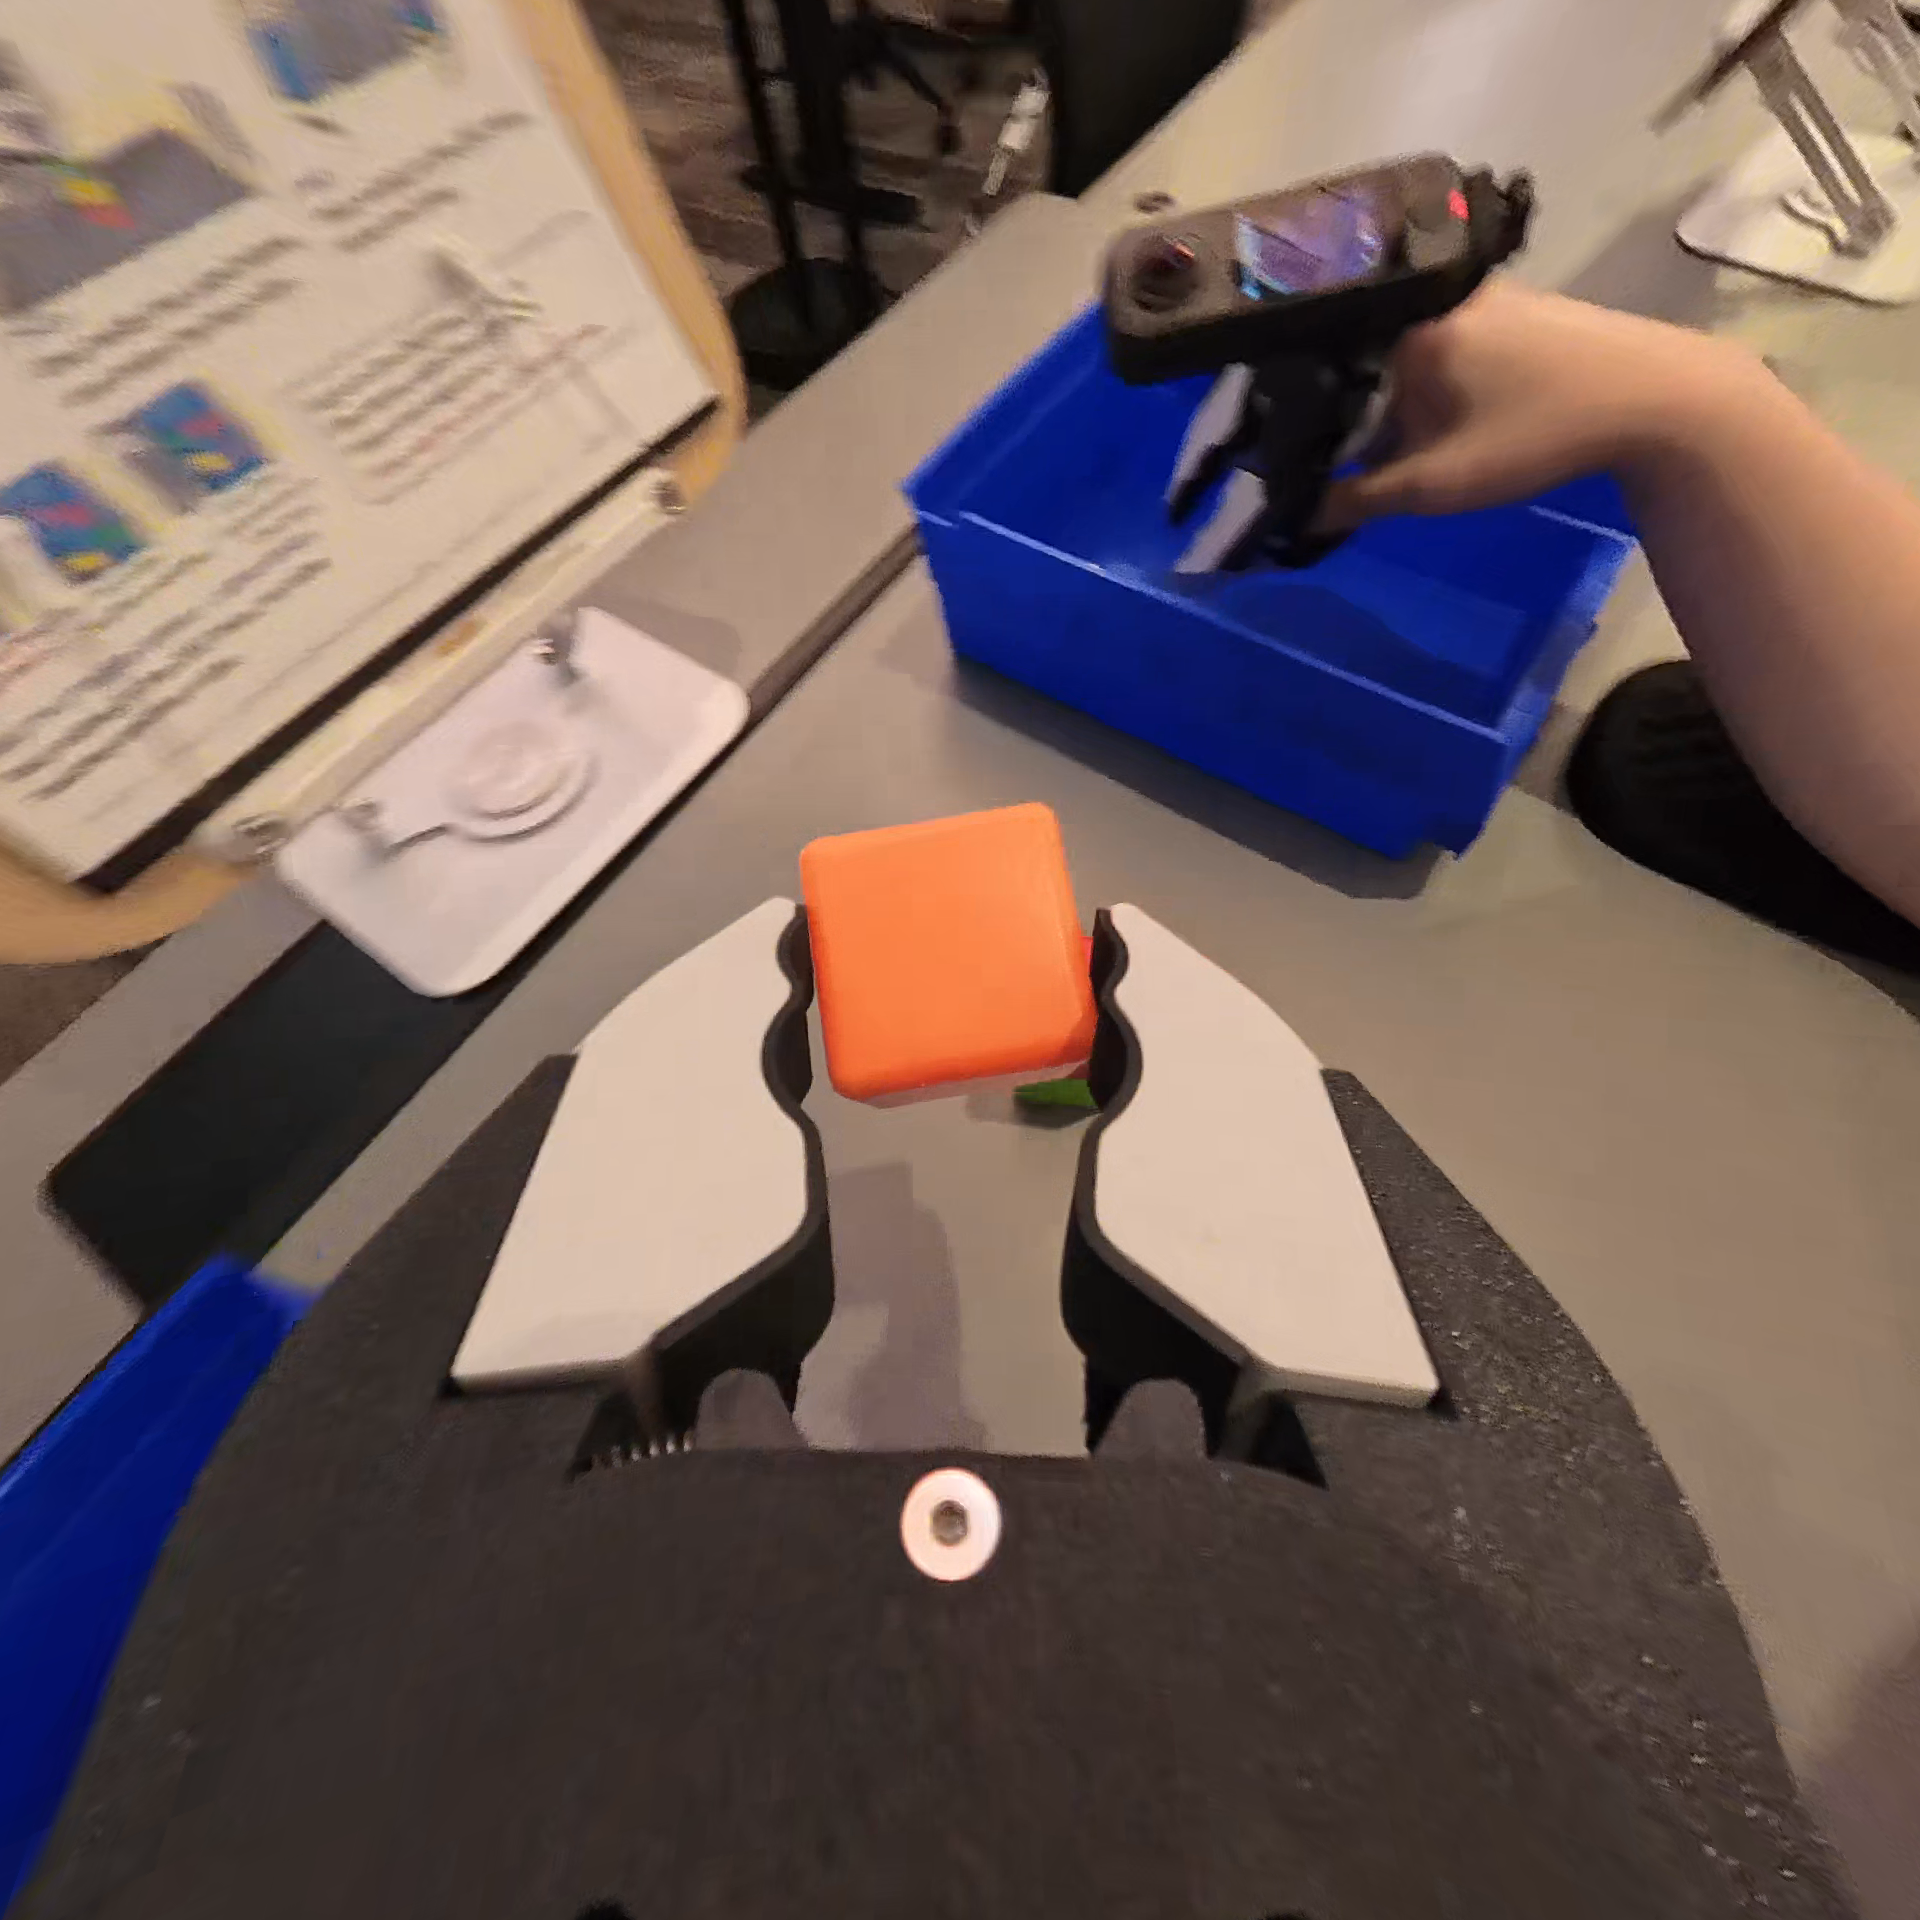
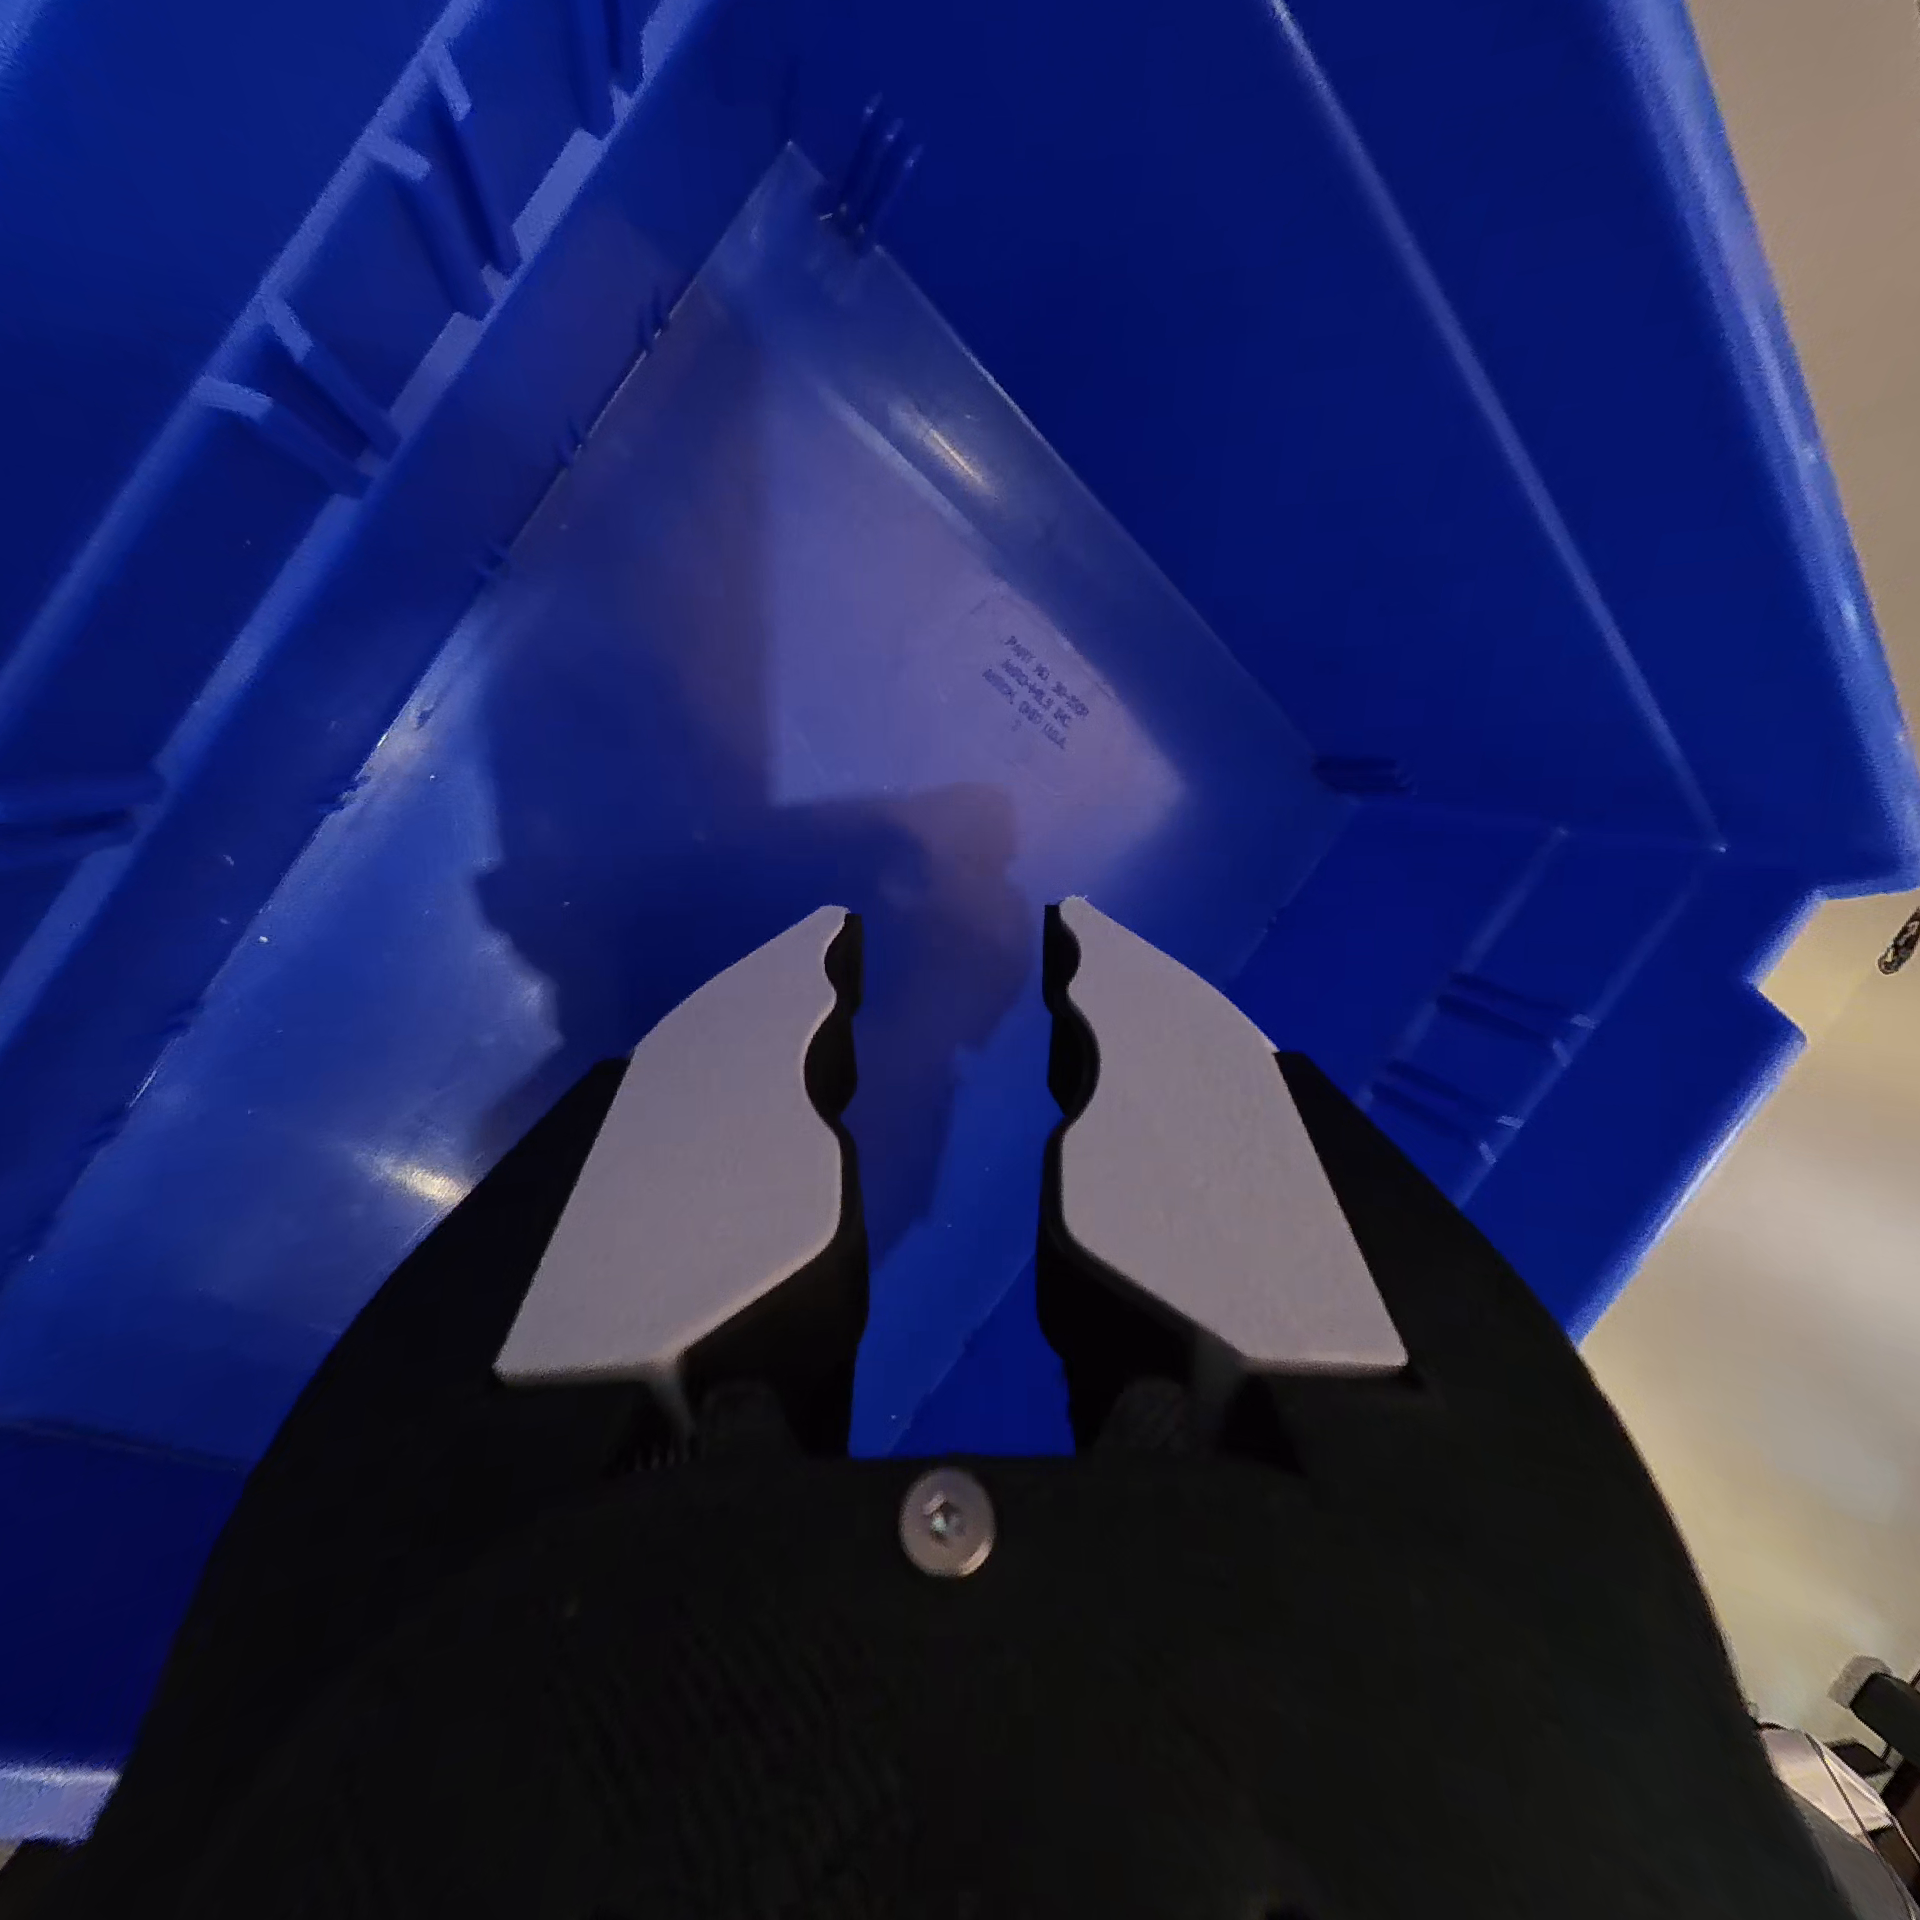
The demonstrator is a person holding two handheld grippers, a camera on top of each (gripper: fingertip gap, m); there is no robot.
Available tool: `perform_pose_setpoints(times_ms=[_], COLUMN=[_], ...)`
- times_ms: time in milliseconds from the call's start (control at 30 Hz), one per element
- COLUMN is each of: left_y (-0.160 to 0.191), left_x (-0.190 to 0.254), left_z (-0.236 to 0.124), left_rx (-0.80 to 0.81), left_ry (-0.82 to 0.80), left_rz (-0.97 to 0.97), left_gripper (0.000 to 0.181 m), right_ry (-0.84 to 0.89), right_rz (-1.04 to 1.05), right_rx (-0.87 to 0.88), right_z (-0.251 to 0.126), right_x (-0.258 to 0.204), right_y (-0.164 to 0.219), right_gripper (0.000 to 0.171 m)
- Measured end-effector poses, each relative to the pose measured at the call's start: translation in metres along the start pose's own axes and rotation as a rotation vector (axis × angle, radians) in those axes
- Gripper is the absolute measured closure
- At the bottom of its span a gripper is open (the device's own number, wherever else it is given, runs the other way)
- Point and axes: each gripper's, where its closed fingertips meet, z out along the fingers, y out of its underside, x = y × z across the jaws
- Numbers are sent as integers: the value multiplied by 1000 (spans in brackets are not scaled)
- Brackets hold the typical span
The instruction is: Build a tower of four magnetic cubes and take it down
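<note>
An orange cube (image 1: 935,935) sits between the fingertips of my left gripper (image 1: 948,997), which is shut on it; both pads touch its sides. A sliver of a red cube (image 1: 1087,951) and part of a green cube (image 1: 1055,1093) show under the orange one, over the grey table. The rest of the stack is hidden. My right gripper (image 2: 951,925) is open and empty, pointing down into an empty blue bin (image 2: 1351,416). It also shows in the left wrist view (image 1: 1226,530), held by a hand over that bin (image 1: 1195,675).
An instruction board (image 1: 312,364) on a white stand base (image 1: 540,790) stands at the left. A corner of a second blue bin (image 1: 104,1455) shows at the lower left. A person's forearm (image 1: 1714,540) crosses the right side. Another white stand (image 1: 1818,208) is at the far right. Across from one pair of fingers to the other is roughly 40 cm.
</note>
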Motion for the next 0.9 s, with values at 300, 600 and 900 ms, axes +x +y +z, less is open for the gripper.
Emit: perform_pose_setpoints(times_ms=[300, 600, 900], left_y=[30, 65, 41], left_x=[41, 41, 42], left_z=[73, 98, 84], left_rx=[-90, -197, -62], left_ry=[193, 248, 298], left_rz=[68, 120, 44], left_gripper=[131, 130, 130], right_ry=[-9, -21, -26], right_rz=[10, 8, -4], right_rx=[16, 12, -11], right_z=[-4, -5, -2], right_x=[3, 2, 0], right_y=[0, 1, 4], right_gripper=[136, 136, 136])
